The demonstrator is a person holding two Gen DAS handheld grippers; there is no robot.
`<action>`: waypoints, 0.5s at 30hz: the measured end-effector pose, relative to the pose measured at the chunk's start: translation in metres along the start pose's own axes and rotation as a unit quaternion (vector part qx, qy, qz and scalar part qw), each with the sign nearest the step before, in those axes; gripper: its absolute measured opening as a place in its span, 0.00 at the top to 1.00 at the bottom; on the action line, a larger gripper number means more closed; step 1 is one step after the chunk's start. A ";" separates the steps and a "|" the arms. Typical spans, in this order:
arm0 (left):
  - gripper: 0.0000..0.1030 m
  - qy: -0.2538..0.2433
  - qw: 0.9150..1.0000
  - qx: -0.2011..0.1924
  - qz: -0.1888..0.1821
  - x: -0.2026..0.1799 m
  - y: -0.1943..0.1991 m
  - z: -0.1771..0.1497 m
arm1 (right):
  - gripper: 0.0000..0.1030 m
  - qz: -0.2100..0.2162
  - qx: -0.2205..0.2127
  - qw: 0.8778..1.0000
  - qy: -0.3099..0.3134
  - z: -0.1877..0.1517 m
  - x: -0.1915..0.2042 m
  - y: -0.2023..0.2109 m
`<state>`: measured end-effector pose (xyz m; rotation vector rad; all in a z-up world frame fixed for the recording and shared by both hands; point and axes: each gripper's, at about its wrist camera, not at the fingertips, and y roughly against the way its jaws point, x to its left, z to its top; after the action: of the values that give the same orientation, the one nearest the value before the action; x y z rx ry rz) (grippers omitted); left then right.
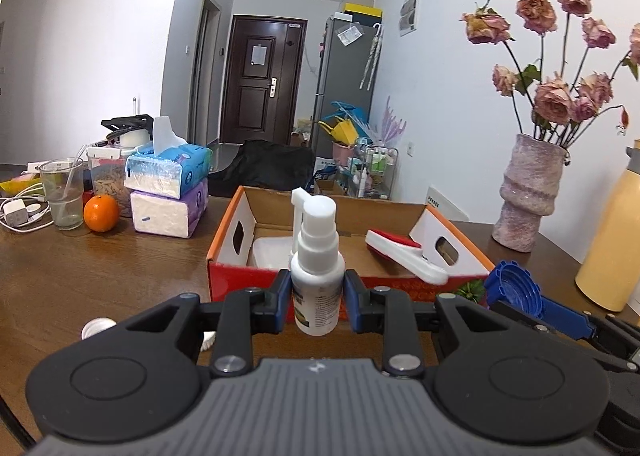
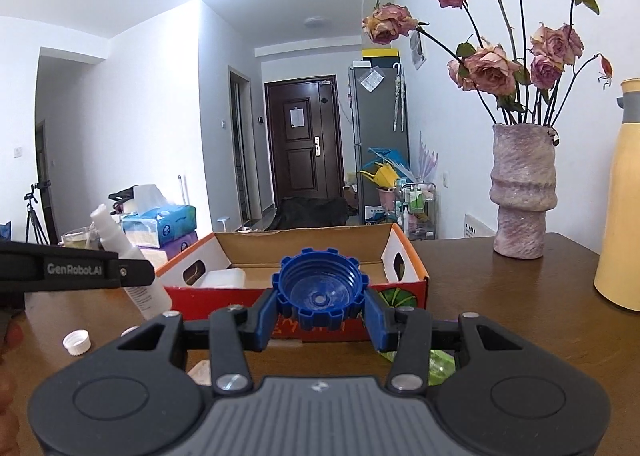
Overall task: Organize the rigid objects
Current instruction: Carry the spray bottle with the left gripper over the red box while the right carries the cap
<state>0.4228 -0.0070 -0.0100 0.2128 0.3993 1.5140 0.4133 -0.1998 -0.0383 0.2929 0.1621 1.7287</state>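
Left gripper (image 1: 318, 298) clamps spray bottle (image 1: 317, 276), label seemingly illegible; right gripper (image 2: 320, 314) clamps blue cap (image 2: 320, 288)

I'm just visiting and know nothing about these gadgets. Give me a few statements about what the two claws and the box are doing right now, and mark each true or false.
1. The left claw is clamped on a white spray bottle. True.
2. The right claw is empty. False: it grips a blue cap.
3. The cardboard box already holds a red and white tool. True.
4. The orange lies inside the box. False: it sits on the table, left of the box, beside a glass.
5. The vase of dried roses stands on the table. True.
6. The spray bottle is lying flat in the box. False: it is held upright, in front of the box.
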 end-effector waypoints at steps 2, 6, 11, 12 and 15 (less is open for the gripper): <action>0.72 0.003 1.000 -0.003 0.003 0.000 -0.006 0.005 | 0.56 0.001 -0.002 1.000 -0.001 0.003 0.001 -0.006; 0.72 0.012 1.000 -0.003 0.005 0.002 -0.019 0.010 | 0.56 0.002 -0.004 1.000 -0.001 0.010 0.003 -0.018; 0.72 0.018 1.000 -0.001 0.011 0.003 -0.036 0.016 | 0.56 0.002 -0.008 1.000 -0.010 0.017 0.005 -0.037; 0.72 0.020 1.000 -0.001 0.011 0.003 -0.039 0.017 | 0.56 0.003 -0.008 1.000 -0.009 0.019 0.005 -0.040; 0.72 0.025 1.000 -0.002 0.013 0.005 -0.048 0.021 | 0.56 0.005 -0.007 1.000 -0.010 0.021 0.006 -0.050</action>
<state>0.4752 -0.0022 -0.0096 0.1778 0.4358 1.5479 0.4655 -0.1863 -0.0306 0.3000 0.1340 1.7356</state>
